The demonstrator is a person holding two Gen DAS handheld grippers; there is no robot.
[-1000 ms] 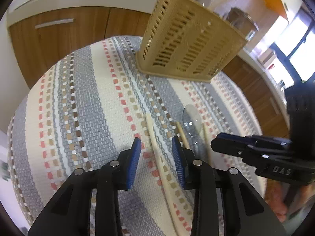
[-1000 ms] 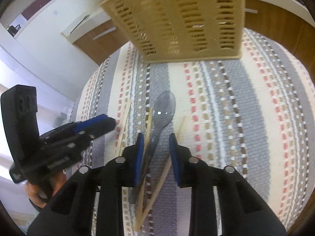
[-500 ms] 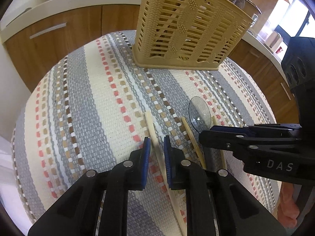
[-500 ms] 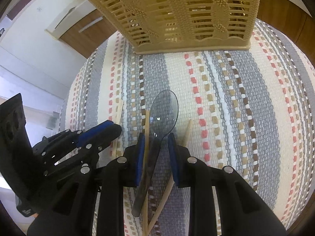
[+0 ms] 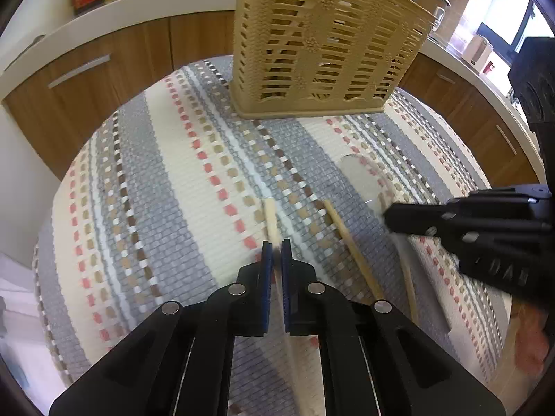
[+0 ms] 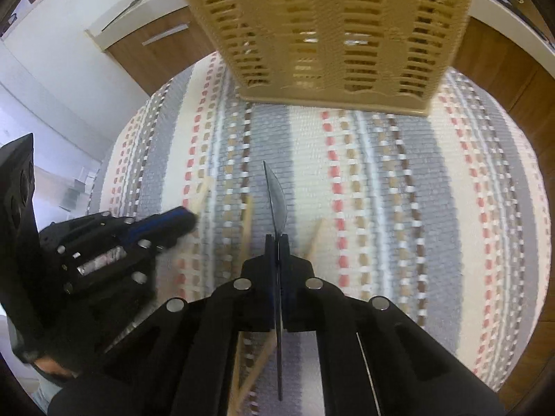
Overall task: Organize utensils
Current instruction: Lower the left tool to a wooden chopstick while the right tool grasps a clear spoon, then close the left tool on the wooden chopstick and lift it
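Both claws are clenched on utensils, and the beige slotted utensil basket (image 5: pixel 322 48) stands straight ahead of each of them at the far side of the tabletop. The coming move turns on that line: each held piece has its long axis running along the claw's fingers, pointing toward the basket.

The left claw (image 5: pixel 276 260) grips a pale wooden chopstick (image 5: pixel 270 218), whose far end sticks out past the fingertips and whose near end runs back under the claw. The right claw (image 6: pixel 277 246) pinches a clear plastic spoon (image 6: pixel 277 197) by its handle, the bowl turned edge-on and pointing at the basket's base. Judged from its own view, the right claw seems closer to the basket, which fills the top of that frame; this is a guess given the fisheye.

Two more chopsticks lie loose on the cloth: one (image 5: pixel 350 246) just right of the left claw, another (image 6: pixel 314 239) just right of the right claw, both lying roughly near-to-far.

The tabletop wears a woven striped tablecloth (image 5: pixel 166 208) in grey, cream and red. Behind it run wooden kitchen cabinets (image 5: pixel 104 69) under a white countertop (image 5: pixel 138 3).
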